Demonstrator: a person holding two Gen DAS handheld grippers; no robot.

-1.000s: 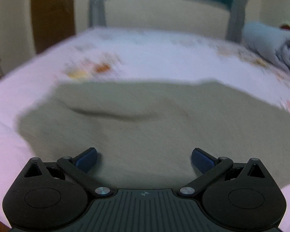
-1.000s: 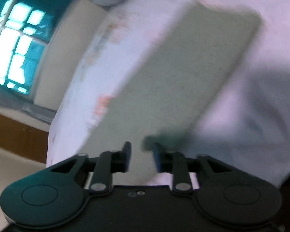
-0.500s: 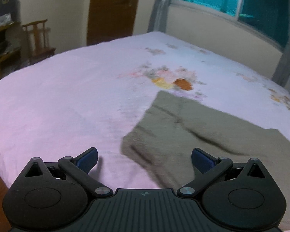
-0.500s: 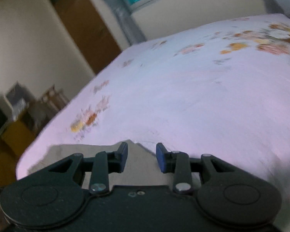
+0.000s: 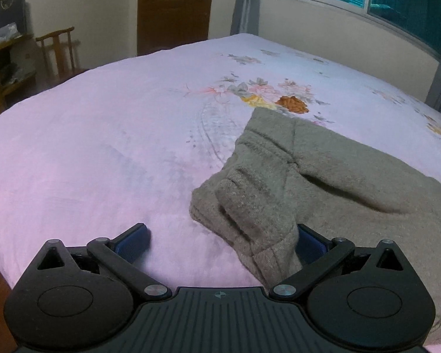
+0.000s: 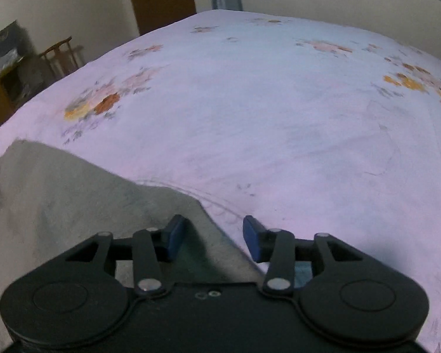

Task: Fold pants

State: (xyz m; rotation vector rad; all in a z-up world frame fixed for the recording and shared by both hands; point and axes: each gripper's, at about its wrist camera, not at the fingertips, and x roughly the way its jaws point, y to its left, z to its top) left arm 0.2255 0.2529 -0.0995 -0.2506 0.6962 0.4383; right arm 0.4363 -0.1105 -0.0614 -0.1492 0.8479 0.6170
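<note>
Both the left gripper [image 5: 222,239] and right gripper [image 6: 214,236] stood open, gripping nothing, so the bunched grey-brown pants [image 5: 323,182] risked folding crookedly.

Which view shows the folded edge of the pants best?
The left wrist view: the pants are sharp there, with stacked layers and ribbed edge between the open jaws of the left gripper. The right wrist view shows only a blurred plain corner.

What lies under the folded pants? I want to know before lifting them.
The pants rest on the pink floral bedsheet, which shows all around them. Whatever is directly beneath stays covered by the fabric.
</note>
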